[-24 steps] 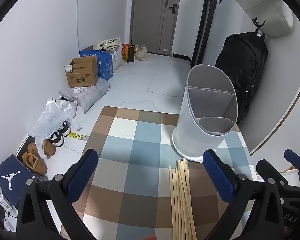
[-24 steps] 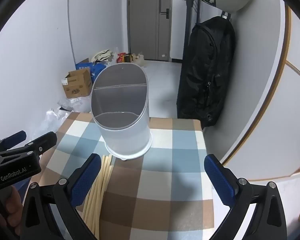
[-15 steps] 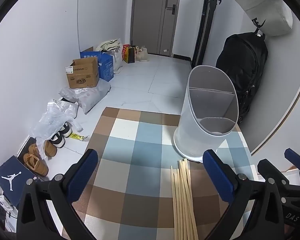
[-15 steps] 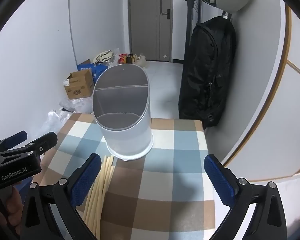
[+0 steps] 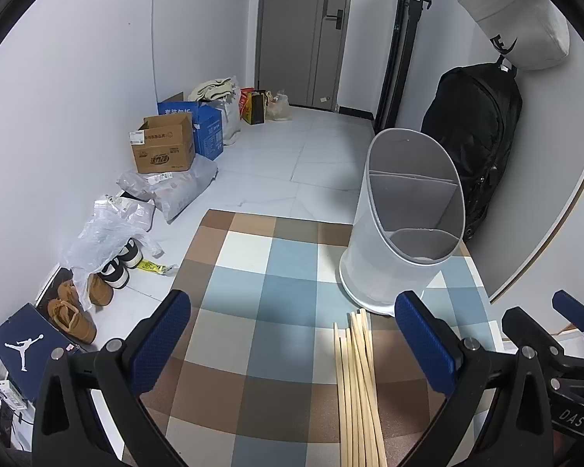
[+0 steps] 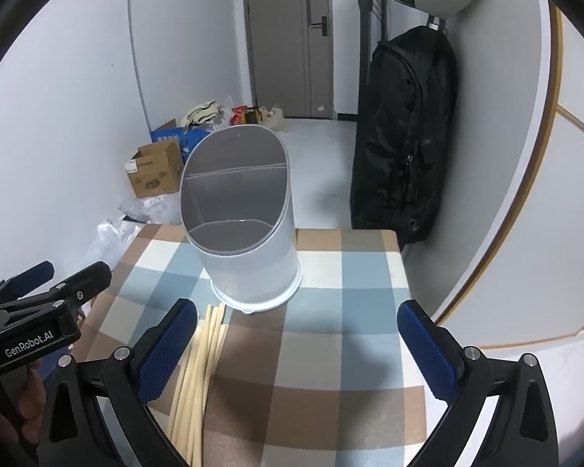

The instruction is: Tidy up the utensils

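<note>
- White utensil holder [image 5: 403,233] standing upright on a checked tablecloth [image 5: 261,311], slanted oval mouth turned toward the cameras, a divider splitting the inside into compartments; no utensil seen inside.
- Bundle of pale wooden chopsticks [image 5: 357,389] lying flat on the cloth just in front of the holder's base, tips close to the base, whether touching it cannot be told; lengths running back toward the cameras.
- Left gripper [image 5: 292,338] spread wide, released, nothing between the blue pads [image 5: 160,340]; hovering above the cloth in front of the holder and to its left, angled downward.
- Chopsticks lying below and just inside the right-hand pad of that gripper in the left wrist view, not pinched.
- Right gripper [image 6: 298,344] likewise fully released, gripping nothing; poised in front of the holder, the holder's base showing between its two pads.
- Same chopsticks [image 6: 198,373] passing under the left-hand pad in the right wrist view.
- Left gripper's black body [image 6: 39,311] visible left of the holder in that view, a hand [image 6: 23,401] behind it.
- Beyond the holder: a black backpack [image 5: 475,148] against the wall to its right, a cardboard box [image 5: 163,148] on the floor far to its left.
</note>
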Motion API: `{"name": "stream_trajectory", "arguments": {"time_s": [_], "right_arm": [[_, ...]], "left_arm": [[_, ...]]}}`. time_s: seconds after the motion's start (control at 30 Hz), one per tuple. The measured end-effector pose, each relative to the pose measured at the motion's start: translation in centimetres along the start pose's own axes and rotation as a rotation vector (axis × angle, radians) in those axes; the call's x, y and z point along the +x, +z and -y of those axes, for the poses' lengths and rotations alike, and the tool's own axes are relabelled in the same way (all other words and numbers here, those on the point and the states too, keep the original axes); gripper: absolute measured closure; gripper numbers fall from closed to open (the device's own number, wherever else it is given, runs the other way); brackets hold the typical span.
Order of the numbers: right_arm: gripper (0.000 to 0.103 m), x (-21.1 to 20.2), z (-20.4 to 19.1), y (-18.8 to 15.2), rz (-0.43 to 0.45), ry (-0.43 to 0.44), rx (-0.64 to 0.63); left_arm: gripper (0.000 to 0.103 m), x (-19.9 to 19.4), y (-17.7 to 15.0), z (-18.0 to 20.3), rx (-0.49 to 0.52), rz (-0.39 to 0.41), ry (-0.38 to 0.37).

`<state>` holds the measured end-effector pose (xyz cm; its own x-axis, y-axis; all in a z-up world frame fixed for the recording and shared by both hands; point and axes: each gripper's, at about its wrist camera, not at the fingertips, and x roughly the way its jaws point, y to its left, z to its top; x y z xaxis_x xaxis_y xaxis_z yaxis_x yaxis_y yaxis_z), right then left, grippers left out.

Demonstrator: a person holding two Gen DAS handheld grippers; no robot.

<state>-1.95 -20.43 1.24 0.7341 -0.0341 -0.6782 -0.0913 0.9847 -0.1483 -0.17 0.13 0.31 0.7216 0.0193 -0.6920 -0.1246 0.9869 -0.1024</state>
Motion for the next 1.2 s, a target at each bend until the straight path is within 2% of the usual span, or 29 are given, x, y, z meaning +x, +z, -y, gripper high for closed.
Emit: {"name": "stream_trajectory", "arguments": {"time_s": [0.33,0.47,0.63,0.93,1.2], "right_arm": [[0.0,-0.23,0.05,-0.07,0.008,0.006,0.002],[0.0,-0.29,-0.11,-0.16,0.014,0.061,0.005],[0.0,-0.55,-0.61,-0.15,0.03,0.069,-0.02],[0.0,-0.58,-0.14,-0.19,0.028,0.109,0.013],[0.0,-0.52,-0.17,-0.1,0.029,0.112,0.012]], "left_arm": [[0.001,0.0,0.01,-0.13,-0.004,-0.017,-0.007],[0.001,0.18,0.05,0.09,0.005,-0.021,-0.007],[0.001,0.19,0.03,-0.14,-0.005,-0.024,-0.011],[0.001,-0.01,0.01,-0.31,-0.009,-0.02,-0.017],[0.001,0.39,0.04,-0.66,-0.03,-0.042,-0.034]]}}
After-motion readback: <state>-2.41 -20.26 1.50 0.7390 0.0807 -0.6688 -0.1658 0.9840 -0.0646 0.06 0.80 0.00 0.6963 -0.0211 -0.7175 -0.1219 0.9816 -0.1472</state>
